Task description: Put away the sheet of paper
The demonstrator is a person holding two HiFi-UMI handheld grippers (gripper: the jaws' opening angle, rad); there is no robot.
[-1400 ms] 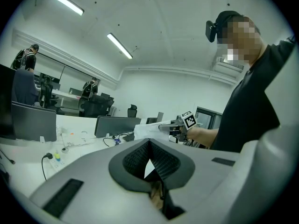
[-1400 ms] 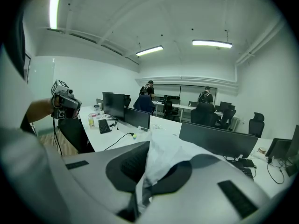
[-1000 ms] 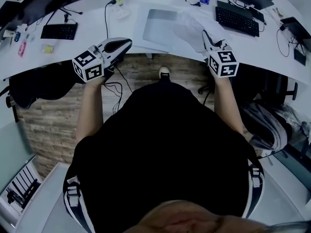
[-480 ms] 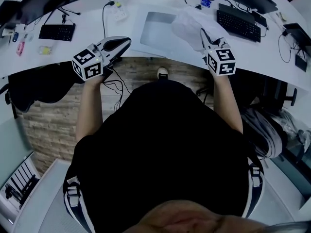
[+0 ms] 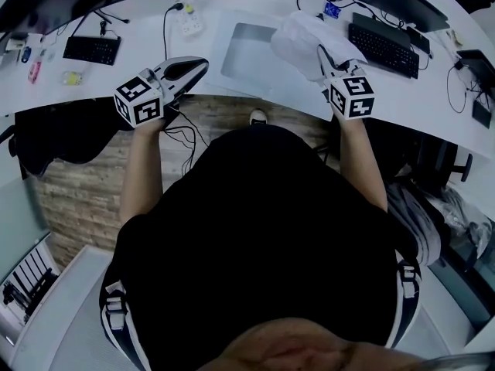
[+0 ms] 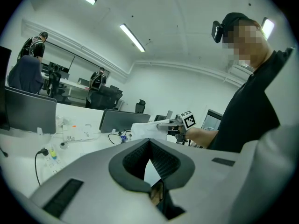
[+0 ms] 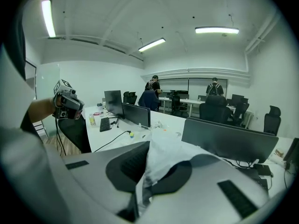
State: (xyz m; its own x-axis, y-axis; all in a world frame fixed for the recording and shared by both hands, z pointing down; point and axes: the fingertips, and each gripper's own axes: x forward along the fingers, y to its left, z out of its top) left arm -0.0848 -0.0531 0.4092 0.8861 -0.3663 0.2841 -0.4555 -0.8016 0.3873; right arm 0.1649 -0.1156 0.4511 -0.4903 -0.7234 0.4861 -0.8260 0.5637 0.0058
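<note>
**Right gripper** (image 5: pixel 325 59) — jaws clamped on the sheet of paper (image 5: pixel 300 39). The sheet is white and crumpled. It is lifted off the tabletop (image 5: pixel 131 60) near the front edge, right of centre, between the grey mat (image 5: pixel 251 46) and the black keyboard (image 5: pixel 379 35).

**Left gripper** (image 5: pixel 197 68) — jaws together with nothing between them. It hangs over the tabletop's front edge, left of the mat and well apart from the paper.

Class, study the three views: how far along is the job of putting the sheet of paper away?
Done: the sheet of paper is picked up, pinched in the right gripper. In hand: it hangs crumpled above the desk. Left: setting it down somewhere; no storage place is evident. The left gripper is shut, empty.
</note>
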